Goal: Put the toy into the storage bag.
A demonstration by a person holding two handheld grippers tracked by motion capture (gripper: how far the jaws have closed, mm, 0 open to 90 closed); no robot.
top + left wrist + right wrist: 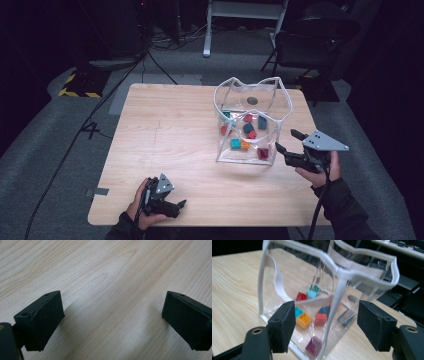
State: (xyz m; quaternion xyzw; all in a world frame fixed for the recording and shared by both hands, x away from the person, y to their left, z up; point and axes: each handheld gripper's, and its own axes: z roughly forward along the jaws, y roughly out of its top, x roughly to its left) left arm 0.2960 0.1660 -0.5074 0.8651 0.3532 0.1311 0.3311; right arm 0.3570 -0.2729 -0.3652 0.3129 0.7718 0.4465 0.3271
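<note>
Just ahead of the right hand-held gripper (327, 322) stands the clear pouch (337, 272).

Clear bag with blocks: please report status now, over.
Right gripper open, beside the clear bag, not gripping. Left gripper open above bare table. Bag upright, blocks inside. Nothing in the way.

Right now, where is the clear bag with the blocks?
In the high view the clear bag stands open on the table's right half, just ahead of the open right hand-held gripper, which faces its near corner.
</note>
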